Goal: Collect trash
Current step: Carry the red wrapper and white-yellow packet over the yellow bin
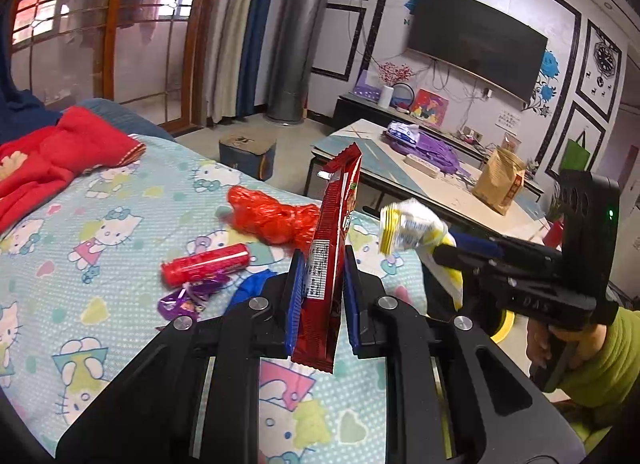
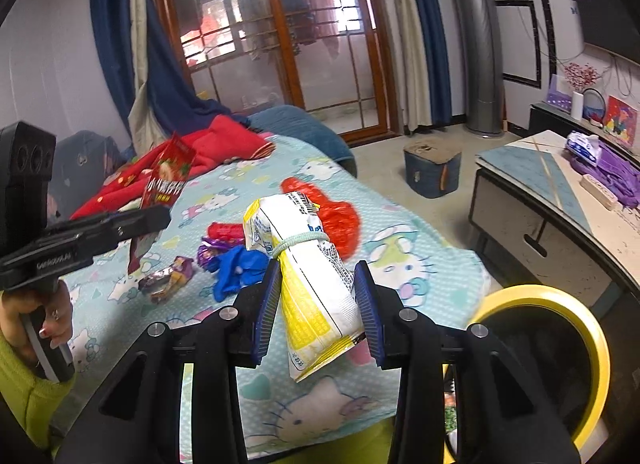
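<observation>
One yellow-rimmed bin, perhaps blurred, fully shows right-wrist only.

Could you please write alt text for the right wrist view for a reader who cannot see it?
The right gripper clamps a yellow-and-white snack bag tied with a band, above a cartoon-print bed sheet strewn with wrappers. A yellow-rimmed bin sits lower right; the left gripper holds a red wrapper.

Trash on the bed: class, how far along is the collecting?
Done: nothing shows as binned yet. In hand: the left tool clamps a red wrapper; the right tool clamps a yellow-white packet near the yellow-rimmed bin. Left: red bag, red tube, blue glove, purple wrappers.
</observation>
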`<state>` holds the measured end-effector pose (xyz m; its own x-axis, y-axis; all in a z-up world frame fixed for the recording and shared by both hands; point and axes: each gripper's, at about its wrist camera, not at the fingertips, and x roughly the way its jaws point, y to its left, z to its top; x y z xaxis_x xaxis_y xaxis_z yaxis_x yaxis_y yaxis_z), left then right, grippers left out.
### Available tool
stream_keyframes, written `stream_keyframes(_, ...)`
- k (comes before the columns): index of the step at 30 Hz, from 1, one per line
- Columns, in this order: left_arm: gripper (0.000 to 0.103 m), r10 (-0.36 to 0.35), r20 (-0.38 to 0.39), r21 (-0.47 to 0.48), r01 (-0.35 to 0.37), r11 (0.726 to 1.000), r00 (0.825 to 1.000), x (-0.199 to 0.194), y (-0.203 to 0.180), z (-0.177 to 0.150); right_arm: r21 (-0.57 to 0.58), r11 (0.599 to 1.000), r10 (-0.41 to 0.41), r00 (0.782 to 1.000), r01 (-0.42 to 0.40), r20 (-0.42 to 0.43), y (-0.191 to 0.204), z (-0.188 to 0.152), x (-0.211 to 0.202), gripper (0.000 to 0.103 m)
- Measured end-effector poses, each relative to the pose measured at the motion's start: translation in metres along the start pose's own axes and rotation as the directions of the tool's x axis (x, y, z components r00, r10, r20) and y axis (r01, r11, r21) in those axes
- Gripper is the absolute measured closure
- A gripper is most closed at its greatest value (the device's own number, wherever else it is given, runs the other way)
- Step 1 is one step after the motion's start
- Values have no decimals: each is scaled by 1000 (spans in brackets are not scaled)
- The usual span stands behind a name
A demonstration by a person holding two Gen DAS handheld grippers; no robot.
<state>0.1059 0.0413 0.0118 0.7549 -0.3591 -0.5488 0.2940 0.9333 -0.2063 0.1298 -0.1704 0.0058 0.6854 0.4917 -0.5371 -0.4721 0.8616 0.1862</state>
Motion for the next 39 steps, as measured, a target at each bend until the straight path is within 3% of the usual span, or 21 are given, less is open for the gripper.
stream_keyframes(39,90,-125,-124,199,148,969,984,69,-120,-20,189,959,-223,974,212,40,-115,-23,-48,67)
